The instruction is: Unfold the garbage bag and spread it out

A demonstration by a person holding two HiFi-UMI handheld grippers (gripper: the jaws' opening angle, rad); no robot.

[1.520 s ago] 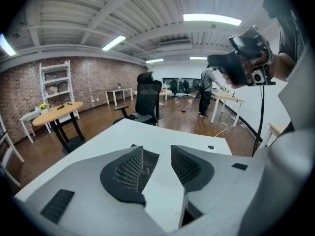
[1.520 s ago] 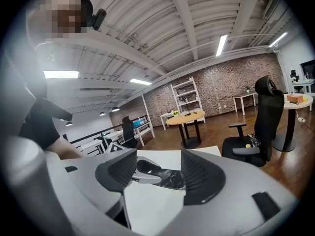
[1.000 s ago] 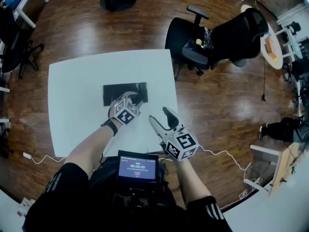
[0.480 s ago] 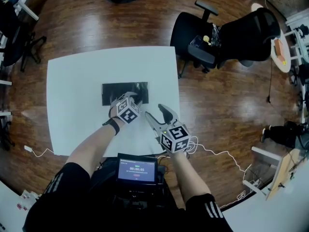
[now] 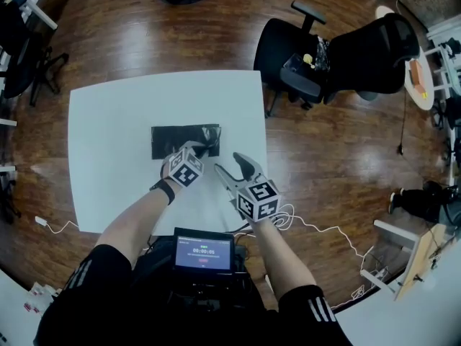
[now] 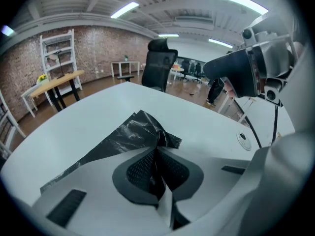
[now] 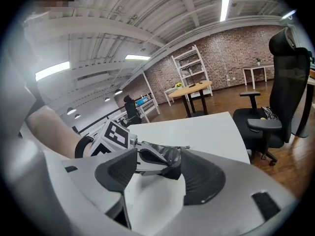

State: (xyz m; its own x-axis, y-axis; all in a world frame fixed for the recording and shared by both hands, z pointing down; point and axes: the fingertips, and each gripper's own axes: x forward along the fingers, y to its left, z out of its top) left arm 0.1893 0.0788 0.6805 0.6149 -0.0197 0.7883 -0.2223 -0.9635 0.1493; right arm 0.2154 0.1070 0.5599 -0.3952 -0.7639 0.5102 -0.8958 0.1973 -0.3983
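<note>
White table (image 5: 101, 99), wood floor (image 5: 144, 42): black garbage bag (image 5: 176, 137) pinched at one corner.
Garbage bag lies mid-table, folded into a flat rectangle, long side across; its near right corner is pulled up and crumpled off the top. Left gripper (image 6: 156, 156) has just been closing its jaws, and they are now clamped together on that raised corner, film caught between the pads. Right gripper (image 5: 232, 166) sits just to the right, near the table's right edge, jaws spread wide with nothing between the pads, aimed at the left gripper and the bag corner, touching neither. Small screen (image 5: 204, 249) sits at the person's chest. Black office chairs (image 5: 360, 49) stand off the table's far right corner.
</note>
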